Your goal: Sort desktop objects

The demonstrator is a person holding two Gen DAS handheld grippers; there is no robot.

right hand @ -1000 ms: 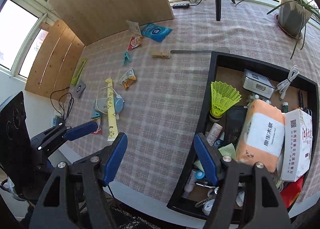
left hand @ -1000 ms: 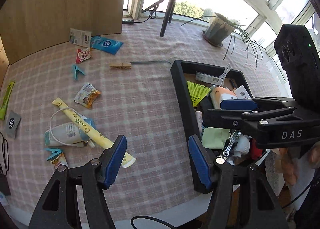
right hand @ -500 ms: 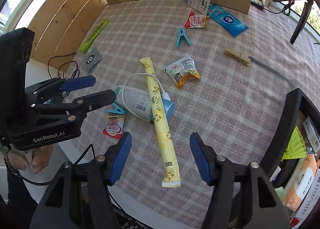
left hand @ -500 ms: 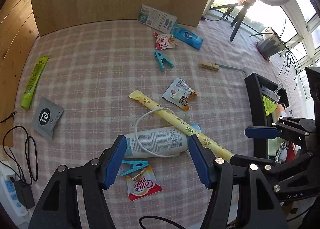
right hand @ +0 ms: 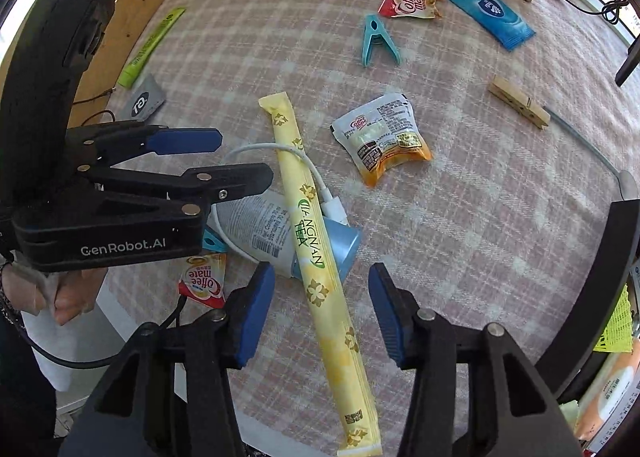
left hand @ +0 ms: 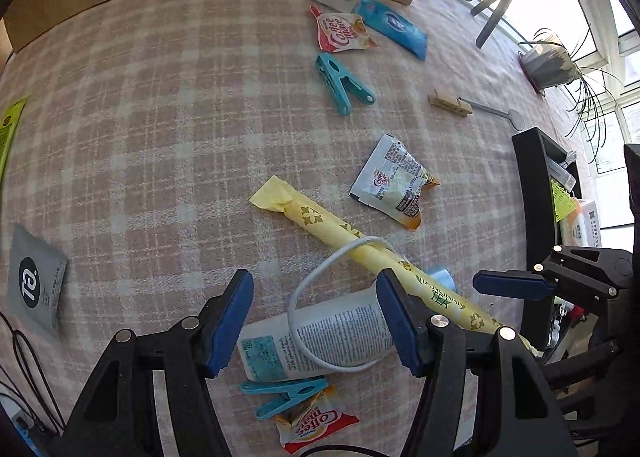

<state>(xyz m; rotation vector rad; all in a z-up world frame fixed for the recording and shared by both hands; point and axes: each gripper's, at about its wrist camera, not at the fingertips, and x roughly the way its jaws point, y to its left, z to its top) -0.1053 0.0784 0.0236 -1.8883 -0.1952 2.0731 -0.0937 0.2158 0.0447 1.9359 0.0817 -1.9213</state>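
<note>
A long yellow tea packet (right hand: 320,265) lies across a white bottle (right hand: 256,227) with a blue cap; a white cable (right hand: 256,148) loops over both. My right gripper (right hand: 320,311) is open, its jaws on either side of the packet's lower part. My left gripper (left hand: 314,319) is open, hovering over the bottle (left hand: 320,337) and the cable loop (left hand: 320,265); it also shows in the right wrist view (right hand: 200,157). The tea packet (left hand: 332,227) runs diagonally in the left wrist view.
On the plaid cloth lie Coffee-mate sachets (left hand: 394,185) (left hand: 340,31) (left hand: 314,427), teal clips (left hand: 340,83) (left hand: 286,395), a wooden peg (left hand: 450,105), a blue wipes pack (left hand: 394,27), a grey sachet (left hand: 36,281) and a green stick (right hand: 152,47). The black tray (left hand: 534,197) stands right.
Both grippers have moved lower and closer to the bottle and tea packet, which now fill more of each view. Both stay open.
</note>
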